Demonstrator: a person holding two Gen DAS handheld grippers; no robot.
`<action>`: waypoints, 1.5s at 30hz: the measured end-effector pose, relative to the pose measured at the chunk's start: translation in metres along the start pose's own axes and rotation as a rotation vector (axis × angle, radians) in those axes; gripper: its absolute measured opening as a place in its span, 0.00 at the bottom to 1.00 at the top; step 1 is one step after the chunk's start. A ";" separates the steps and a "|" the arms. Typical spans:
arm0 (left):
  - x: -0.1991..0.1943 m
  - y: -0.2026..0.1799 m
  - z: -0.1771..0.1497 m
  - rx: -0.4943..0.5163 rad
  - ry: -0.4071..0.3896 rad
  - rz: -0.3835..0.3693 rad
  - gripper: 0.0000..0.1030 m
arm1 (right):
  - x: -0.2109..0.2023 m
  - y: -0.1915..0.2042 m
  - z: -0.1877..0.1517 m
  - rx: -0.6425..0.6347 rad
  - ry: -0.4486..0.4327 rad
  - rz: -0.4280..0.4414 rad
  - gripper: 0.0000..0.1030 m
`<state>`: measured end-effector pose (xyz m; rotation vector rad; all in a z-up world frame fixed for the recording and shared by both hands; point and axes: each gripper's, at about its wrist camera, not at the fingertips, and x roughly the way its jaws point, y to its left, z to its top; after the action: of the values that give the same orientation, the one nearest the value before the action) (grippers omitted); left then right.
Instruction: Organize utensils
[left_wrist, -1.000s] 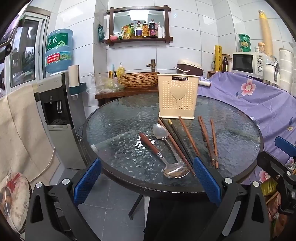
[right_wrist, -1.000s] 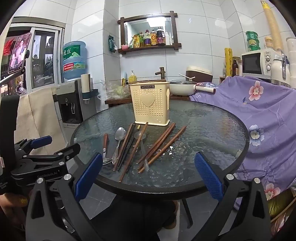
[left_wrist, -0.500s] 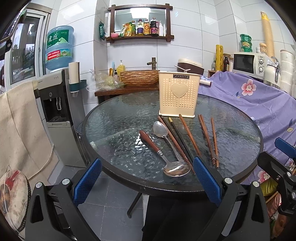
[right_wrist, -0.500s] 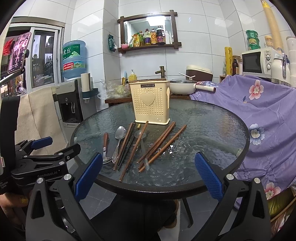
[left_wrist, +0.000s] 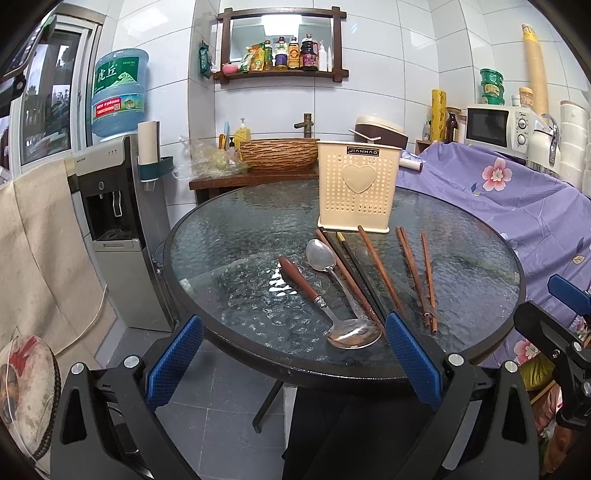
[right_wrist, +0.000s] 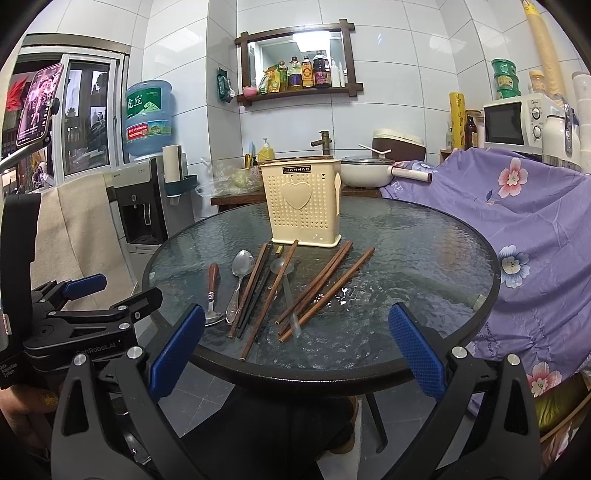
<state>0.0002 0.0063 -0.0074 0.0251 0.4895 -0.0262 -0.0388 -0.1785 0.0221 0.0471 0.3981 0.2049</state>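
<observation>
While both wide and empty, left claw (left_wrist: 293, 356) and right claw (right_wrist: 295, 349) short of table-strewn chopsticks (right_wrist: 325, 286)

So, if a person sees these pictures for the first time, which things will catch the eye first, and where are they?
The eye goes first to the cream utensil holder with a heart on its front, upright at the back of the round glass table. In front of it lie loose wooden chopsticks and spoons, fanned out flat. Both the left gripper and the right gripper are open and empty at the near table edge.
</observation>
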 end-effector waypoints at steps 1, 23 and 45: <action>0.000 0.000 0.001 0.000 0.000 -0.002 0.94 | 0.000 0.000 0.000 0.000 0.000 -0.001 0.95; 0.003 -0.002 -0.003 -0.001 0.020 -0.008 0.94 | 0.003 0.002 -0.004 0.002 0.006 0.003 0.95; 0.010 0.000 -0.003 -0.005 0.053 -0.001 0.94 | 0.008 0.003 -0.009 0.011 0.030 0.004 0.95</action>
<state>0.0073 0.0064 -0.0152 0.0203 0.5431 -0.0251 -0.0358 -0.1738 0.0115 0.0556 0.4286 0.2071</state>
